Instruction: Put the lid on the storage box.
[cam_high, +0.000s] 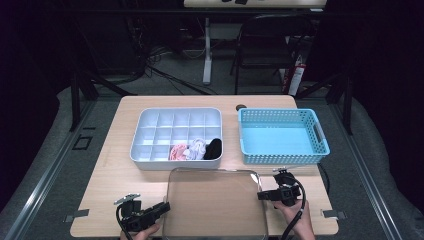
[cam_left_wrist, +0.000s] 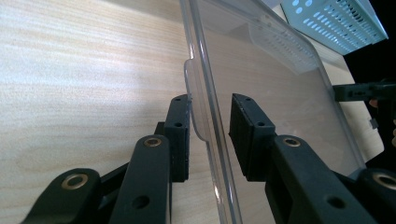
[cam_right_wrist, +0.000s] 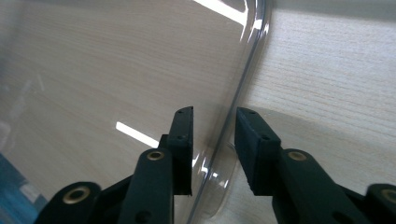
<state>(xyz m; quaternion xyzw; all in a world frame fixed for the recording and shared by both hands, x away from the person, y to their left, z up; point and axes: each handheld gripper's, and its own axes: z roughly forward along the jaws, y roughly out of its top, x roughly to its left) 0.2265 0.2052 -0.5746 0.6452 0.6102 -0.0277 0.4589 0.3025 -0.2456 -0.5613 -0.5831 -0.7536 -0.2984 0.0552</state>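
From my seat the clear lid (cam_high: 215, 202) takes up the near middle of the table (cam_high: 112, 175), so nothing passes there at table level. My left gripper (cam_high: 162, 206) sits at its left edge, my right gripper (cam_high: 263, 195) at its right edge. Left of the lid I have a broad strip of bare wood to move through. On the right the strip is narrow, with the blue basket (cam_high: 282, 135) just beyond it. The white tray (cam_high: 176, 136) stands right behind the lid's far edge, blocking a push forward. Between tray and basket runs a slim open lane to the far edge.
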